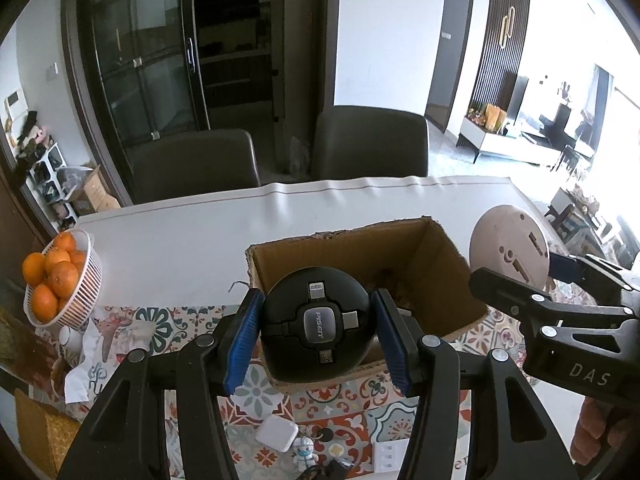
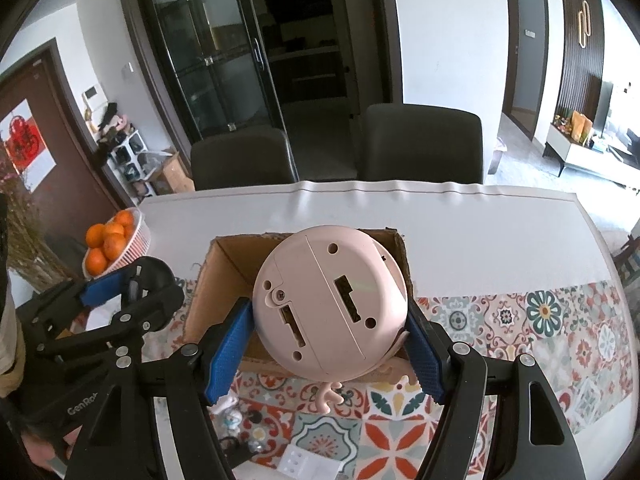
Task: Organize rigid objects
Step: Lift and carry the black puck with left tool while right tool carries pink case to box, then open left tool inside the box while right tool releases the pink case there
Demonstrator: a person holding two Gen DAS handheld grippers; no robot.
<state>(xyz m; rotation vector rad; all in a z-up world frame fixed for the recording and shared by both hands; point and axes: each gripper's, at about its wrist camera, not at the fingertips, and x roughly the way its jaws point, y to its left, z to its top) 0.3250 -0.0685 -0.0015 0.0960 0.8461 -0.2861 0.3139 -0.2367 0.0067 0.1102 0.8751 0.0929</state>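
My left gripper (image 1: 316,330) is shut on a round black PISEN cable reel (image 1: 316,320) and holds it over the near edge of an open cardboard box (image 1: 432,248). My right gripper (image 2: 330,340) is shut on a round pink device (image 2: 330,304), its flat underside toward the camera, held over the same box (image 2: 224,272). In the left wrist view the pink device (image 1: 508,246) hangs at the box's right side. The left gripper (image 2: 120,284) shows at the left of the right wrist view.
A white basket of oranges (image 1: 86,280) stands at the table's left. On the patterned runner (image 2: 520,320) near me lie a white charger (image 1: 276,434), a small figurine keychain (image 1: 306,454) and a white card (image 2: 298,462). Two dark chairs (image 1: 368,140) stand behind the table.
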